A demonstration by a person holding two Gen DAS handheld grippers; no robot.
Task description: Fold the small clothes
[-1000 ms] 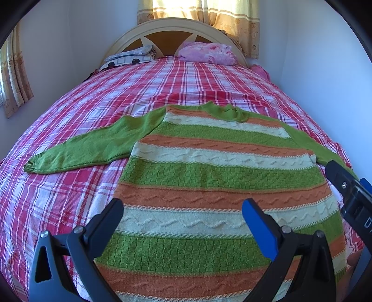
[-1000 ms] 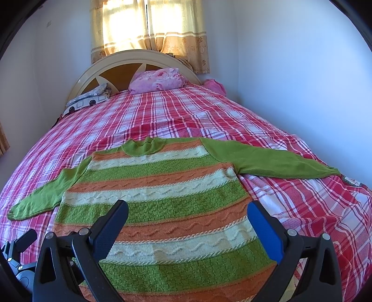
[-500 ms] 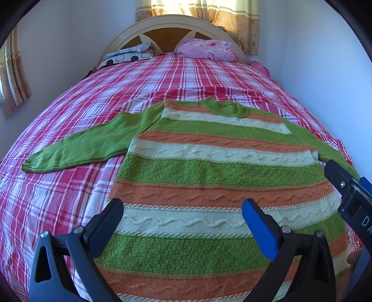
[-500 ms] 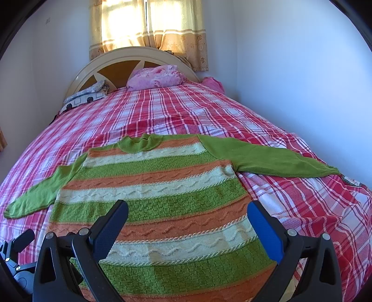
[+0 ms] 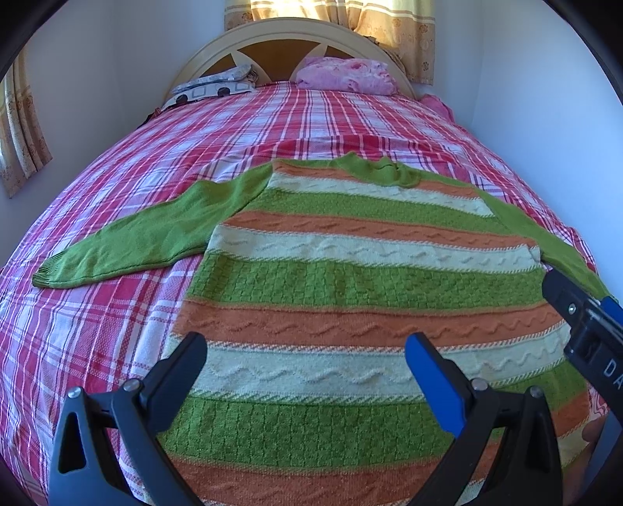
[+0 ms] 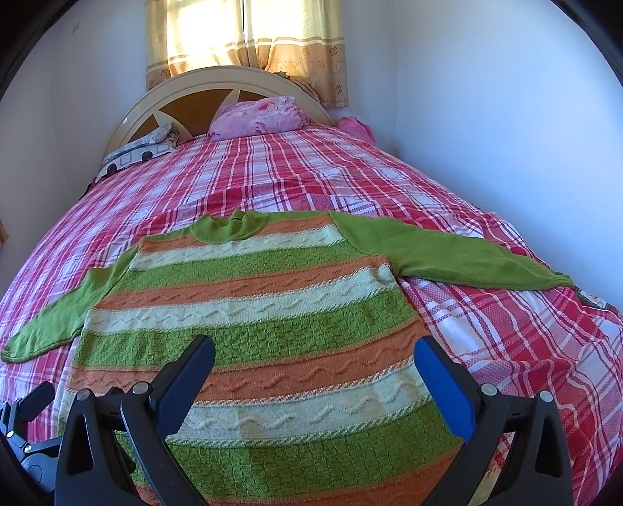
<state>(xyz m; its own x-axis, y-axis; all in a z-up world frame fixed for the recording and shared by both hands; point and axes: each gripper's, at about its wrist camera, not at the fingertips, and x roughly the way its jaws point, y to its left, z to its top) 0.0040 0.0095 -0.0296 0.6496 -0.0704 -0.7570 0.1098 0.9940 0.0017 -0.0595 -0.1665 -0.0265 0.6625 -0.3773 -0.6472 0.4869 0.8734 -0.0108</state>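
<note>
White walls stand around a bed with a red and white check cover. A curtain hangs behind the round headboard.

On the left by the headboard lies a pillow with black and white shapes. Next to it, more to the right, lies a pink pillow.

My sweater lies flat on the bed, near me. It has green, orange and cream stripes. Its neck points to the headboard. Its left sleeve is plain green and lies out to the left on the cover. Its right sleeve lies out to the right, with the cuff close to the wall side of the bed.

My left gripper hangs over the low stripes of the sweater. Its jaws are spread wide and hold nothing. I cannot tell if they touch the wool.

My right gripper hangs over the low stripes too, more to the right. Its jaws are spread wide too, with nothing between them.
</note>
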